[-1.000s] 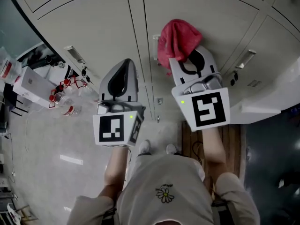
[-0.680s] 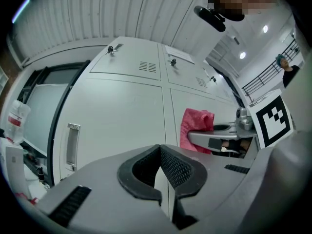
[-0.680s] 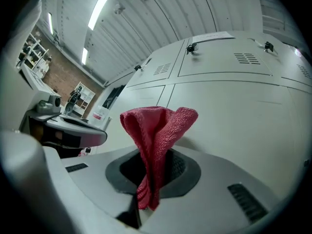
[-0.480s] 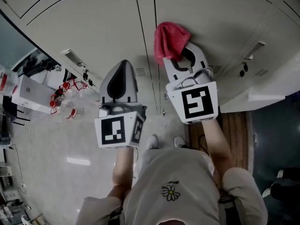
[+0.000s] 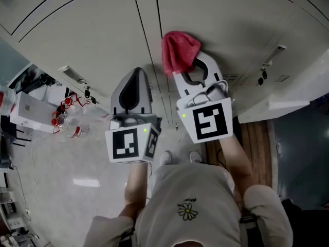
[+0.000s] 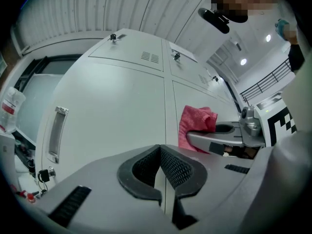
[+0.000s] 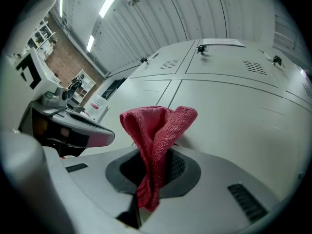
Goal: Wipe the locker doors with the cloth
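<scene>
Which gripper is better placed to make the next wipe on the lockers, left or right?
Right. The right gripper is shut on the red cloth, up at the locker door. The left gripper is shut on nothing.

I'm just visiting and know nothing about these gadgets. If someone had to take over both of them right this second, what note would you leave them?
Right gripper: fingers shut on the red cloth, which is held up at a locker door, just right of the seam. I cannot tell whether the cloth touches the door.
Left gripper: shut, empty, pointed at the neighbouring door.
Done: the cloth is gripped and at the lockers. No marks show what has been wiped.
Left: wipe the doors.
</scene>
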A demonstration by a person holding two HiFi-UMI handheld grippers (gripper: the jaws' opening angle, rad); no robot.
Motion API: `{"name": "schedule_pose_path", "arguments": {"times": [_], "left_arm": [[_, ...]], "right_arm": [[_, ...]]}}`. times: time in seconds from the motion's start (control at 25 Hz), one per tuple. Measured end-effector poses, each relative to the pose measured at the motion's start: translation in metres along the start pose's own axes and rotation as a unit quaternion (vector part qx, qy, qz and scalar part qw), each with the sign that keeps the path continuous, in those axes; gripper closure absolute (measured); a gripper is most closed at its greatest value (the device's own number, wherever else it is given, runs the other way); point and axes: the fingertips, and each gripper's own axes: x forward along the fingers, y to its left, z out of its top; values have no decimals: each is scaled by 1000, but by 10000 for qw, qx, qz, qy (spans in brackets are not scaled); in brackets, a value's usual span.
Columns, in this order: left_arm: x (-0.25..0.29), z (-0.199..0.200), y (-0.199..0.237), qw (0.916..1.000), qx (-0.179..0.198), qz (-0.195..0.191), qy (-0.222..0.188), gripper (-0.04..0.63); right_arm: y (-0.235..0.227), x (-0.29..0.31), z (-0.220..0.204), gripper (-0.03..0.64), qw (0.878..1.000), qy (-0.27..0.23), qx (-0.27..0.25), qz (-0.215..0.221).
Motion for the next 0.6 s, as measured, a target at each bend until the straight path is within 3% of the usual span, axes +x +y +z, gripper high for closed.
{"name": "schedule_pose_path", "arguments": {"times": [0.6], "left_arm": [[12,-4,-26,9999,58,-122,27,578]], "right_arm": [[-32,-19,-14,577,9996,-153,170,-142]]}}
